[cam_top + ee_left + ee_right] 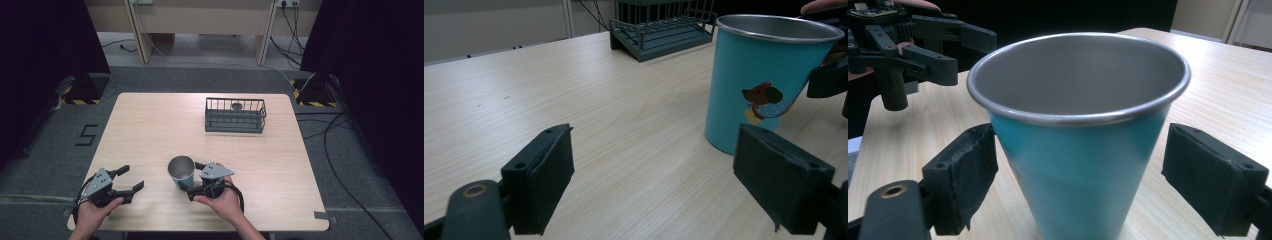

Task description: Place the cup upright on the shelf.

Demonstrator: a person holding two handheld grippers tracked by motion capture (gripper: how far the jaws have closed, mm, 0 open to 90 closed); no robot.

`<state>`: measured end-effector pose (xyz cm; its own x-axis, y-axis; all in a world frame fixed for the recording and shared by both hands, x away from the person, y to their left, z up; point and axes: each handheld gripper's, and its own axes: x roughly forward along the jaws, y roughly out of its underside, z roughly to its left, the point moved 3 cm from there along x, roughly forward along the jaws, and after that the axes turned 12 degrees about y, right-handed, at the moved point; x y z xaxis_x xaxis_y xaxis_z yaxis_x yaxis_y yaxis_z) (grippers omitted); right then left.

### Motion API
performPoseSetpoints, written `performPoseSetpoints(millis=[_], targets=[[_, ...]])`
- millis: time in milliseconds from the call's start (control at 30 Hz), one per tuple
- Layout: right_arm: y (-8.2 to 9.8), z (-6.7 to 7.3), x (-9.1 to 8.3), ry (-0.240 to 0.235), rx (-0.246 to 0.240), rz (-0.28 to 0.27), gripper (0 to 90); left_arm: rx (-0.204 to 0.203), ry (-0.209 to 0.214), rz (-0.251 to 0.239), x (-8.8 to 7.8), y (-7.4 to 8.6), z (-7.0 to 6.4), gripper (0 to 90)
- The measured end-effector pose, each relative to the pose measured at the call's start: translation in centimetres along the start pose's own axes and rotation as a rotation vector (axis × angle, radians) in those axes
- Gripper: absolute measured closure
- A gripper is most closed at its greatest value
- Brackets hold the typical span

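the teal metal cup [181, 171] stands upright near the front edge of the desk [150, 130], between the spread jaws of the right tool [192, 186], which bracket its lower body without being seen to press it. the step in hand is judged to be the grasp: the jaws should be closed evenly on both sides, low enough that the tapered wall is not squeezed upward out of the pads [965, 177]. the left tool [131, 180] rests apart on the desk with its jaws open, well clear of the cup. the wire basket [235, 115] sits well apart at the far side, the likely destination.
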<state>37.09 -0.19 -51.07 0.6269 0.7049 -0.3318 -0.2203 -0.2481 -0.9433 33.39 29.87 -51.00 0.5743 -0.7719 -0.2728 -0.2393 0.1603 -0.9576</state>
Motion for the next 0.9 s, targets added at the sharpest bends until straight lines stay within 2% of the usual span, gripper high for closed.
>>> performPoseSetpoints(millis=[600, 900], targets=[[-0.4, 0.5, 1.9, -0.008, -0.021, 0.005, 14.9, 0.003, 0.000, 0.001, 0.0, 0.0, 0.0, 15.9], [-0.4, 0.6, 2.0, -0.009, -0.029, -0.007, 16.2, 0.004, 0.001, 0.001, 0.0, 0.0, 0.0, 16.0]])
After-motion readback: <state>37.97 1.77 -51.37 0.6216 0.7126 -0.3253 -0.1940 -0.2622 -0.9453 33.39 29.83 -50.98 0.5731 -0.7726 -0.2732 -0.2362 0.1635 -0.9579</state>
